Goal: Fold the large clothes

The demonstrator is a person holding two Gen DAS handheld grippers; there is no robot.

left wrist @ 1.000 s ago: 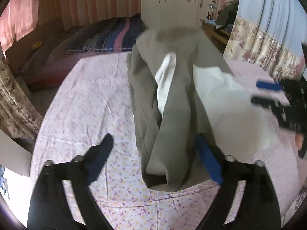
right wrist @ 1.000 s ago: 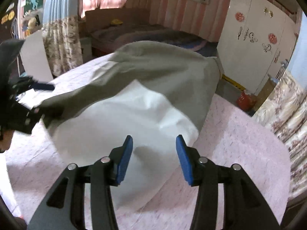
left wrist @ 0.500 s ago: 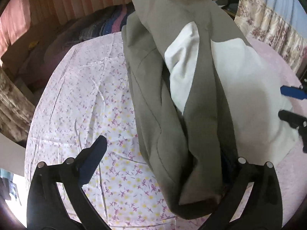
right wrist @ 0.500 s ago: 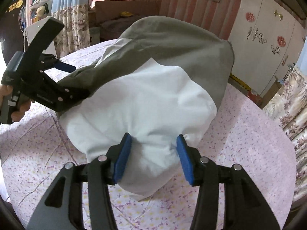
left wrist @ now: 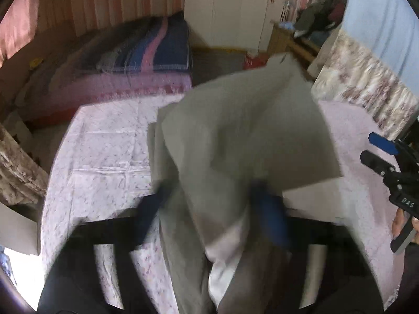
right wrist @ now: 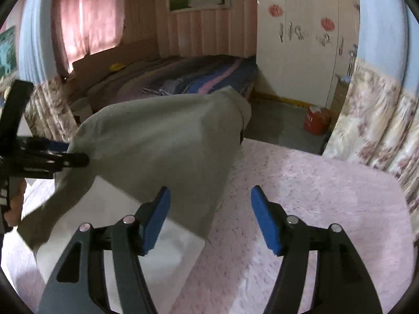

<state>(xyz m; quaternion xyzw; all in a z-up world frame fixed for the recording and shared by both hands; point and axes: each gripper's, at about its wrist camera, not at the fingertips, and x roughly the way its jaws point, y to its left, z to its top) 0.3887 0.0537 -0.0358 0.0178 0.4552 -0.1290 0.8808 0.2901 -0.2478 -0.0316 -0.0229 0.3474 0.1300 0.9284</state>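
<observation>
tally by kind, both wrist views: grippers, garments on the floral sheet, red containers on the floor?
Grippers: 2, left gripper closing with fabric between, right gripper opening, nothing between
Garments: 1, grey garment, white lining
Red containers: 1, red container
Total: 4

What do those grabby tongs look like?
Each of the tongs, right tongs and left tongs, has black forked arms with round silver screws and flat blue pads at the tips. One handle carries white letters, DAS.

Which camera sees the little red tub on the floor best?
The right wrist view: the red tub stands whole and fairly sharp on the floor near the white wardrobe. In the left wrist view it is small, blurred and partly hidden behind the grey garment.
</observation>
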